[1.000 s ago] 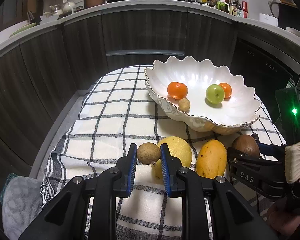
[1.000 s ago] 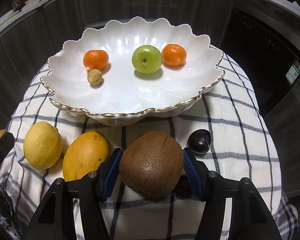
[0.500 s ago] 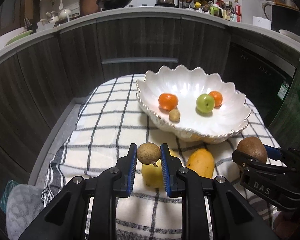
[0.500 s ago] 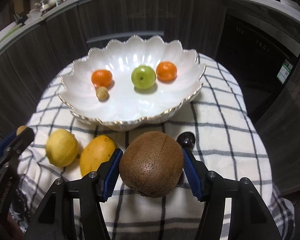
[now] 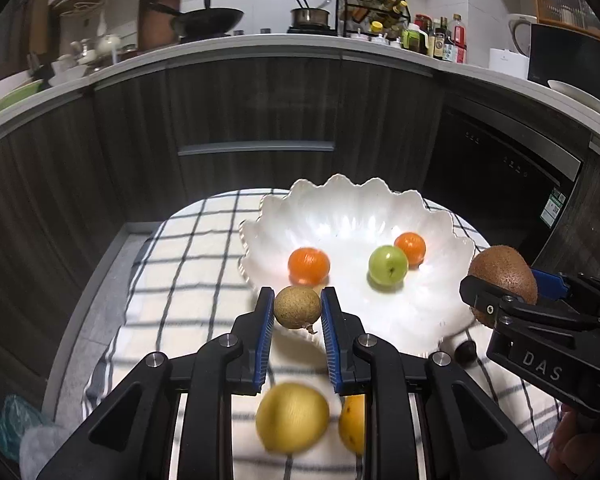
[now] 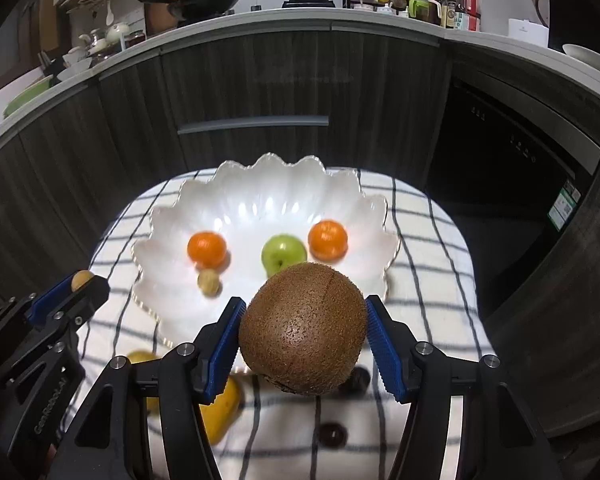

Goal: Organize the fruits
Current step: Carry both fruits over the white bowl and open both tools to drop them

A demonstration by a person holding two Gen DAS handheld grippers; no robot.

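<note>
While the left hand-held gripper [image 5: 297,307] clamps a small round tan-brown fruit [image 5: 297,306] between its blue-padded fingers [image 5: 265,332], it hangs above the near rim of the scalloped white ceramic bowl [image 5: 340,208]. At the right edge of the left wrist view the right hand-held gripper [image 5: 500,280] appears, and its own camera shows it grasping a large fuzzy brown kiwi [image 6: 303,327] tight between both blue pads, raised above the bowl's near edge [image 6: 260,184].

Inside the bowl lie four fruits: one orange mandarin [image 6: 206,249] on the left, a second orange mandarin [image 6: 327,239] on the right, a green apple [image 6: 283,253] just beside that second mandarin, and a small tan round fruit [image 6: 209,282] near the first mandarin. In the right wrist view the kiwi hides the apple's lower edge.

The bowl stands on a white cloth with a dark check pattern [image 5: 188,264] spread over the counter. On the cloth nearer the cameras, blurred, sit a yellow lemon-like fruit [image 5: 293,416] and, just beside it, an orange-yellow mango [image 5: 352,420], partly hidden behind the left gripper's arm. Two small dark round fruits rest on the cloth as well: one [image 6: 333,434] below the kiwi, the other [image 6: 358,380] mostly hidden behind it.

Dark wood-grain cabinets [image 5: 240,112] curve behind, with a black wok [image 5: 208,20] on top.
</note>
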